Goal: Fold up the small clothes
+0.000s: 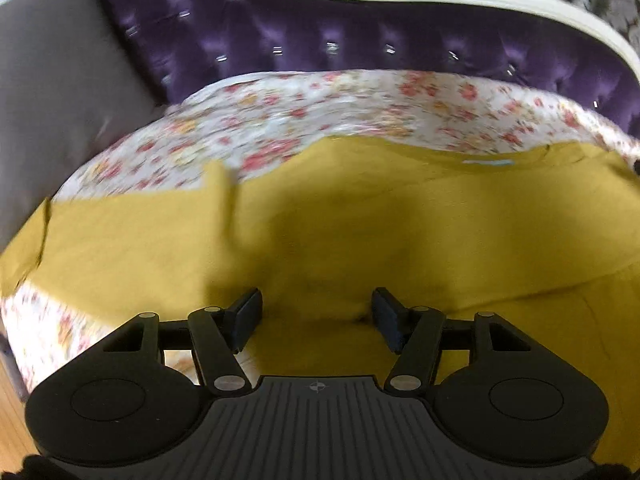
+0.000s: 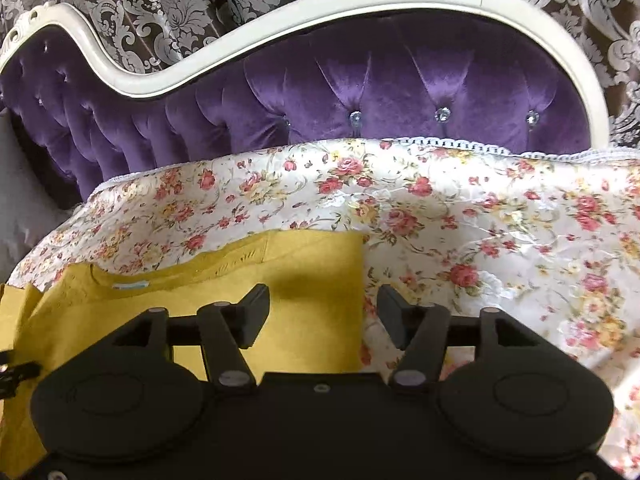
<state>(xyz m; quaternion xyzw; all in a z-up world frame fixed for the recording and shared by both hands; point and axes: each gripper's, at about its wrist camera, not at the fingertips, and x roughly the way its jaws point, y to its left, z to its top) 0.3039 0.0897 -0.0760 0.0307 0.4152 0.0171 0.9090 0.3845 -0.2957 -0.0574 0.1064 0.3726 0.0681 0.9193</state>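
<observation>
A mustard-yellow garment (image 1: 340, 224) lies spread on a floral cover (image 1: 280, 120). A light blue neck label (image 1: 486, 163) shows near its far edge. My left gripper (image 1: 316, 316) is open just above the garment's near part, with cloth between the fingers but not pinched. In the right wrist view the garment (image 2: 312, 280) shows its straight right edge and the label (image 2: 130, 285). My right gripper (image 2: 322, 316) is open and straddles that edge, left finger over the garment, right finger over the floral cover (image 2: 480, 232).
A purple tufted sofa back (image 2: 360, 92) with a cream frame (image 2: 280, 20) rises behind the cover. A grey cushion (image 1: 60, 100) sits at the left. Patterned curtain (image 2: 160, 8) hangs behind. Wooden floor (image 1: 12, 432) shows at the lower left.
</observation>
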